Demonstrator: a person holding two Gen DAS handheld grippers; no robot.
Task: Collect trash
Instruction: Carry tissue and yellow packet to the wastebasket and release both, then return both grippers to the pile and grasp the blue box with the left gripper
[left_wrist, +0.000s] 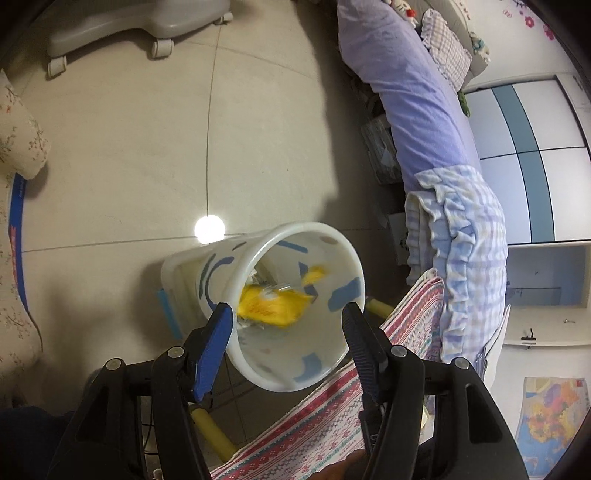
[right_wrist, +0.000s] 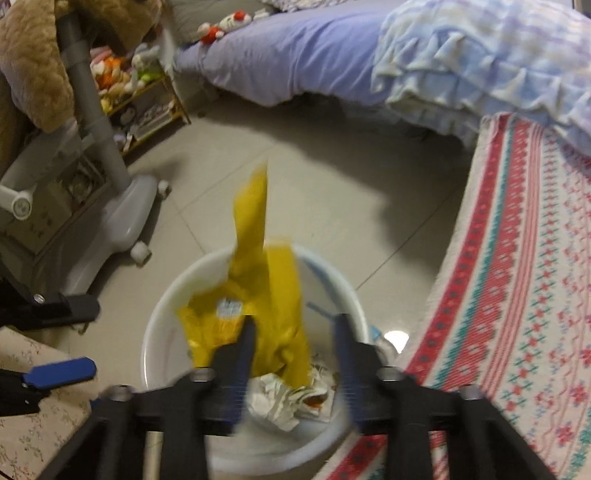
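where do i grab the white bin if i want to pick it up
Pinch the rim of the white bin from above, one finger inside the wall and one outside. Its mouth is open upward and its body looks too wide for the jaws. Use the bare left side, away from the yellow wrapper.

— How much of the yellow wrapper (right_wrist: 258, 295) can you make out?

— Little. From my right wrist it is smeared by motion, its print unreadable, and my right gripper (right_wrist: 293, 332) is blurred too.

— And the white bin (left_wrist: 295, 306)?

— Its floor is covered by the wrapper and crumpled paper (right_wrist: 280, 398). My own fingers (left_wrist: 218, 343) hide its near rim from the left wrist.
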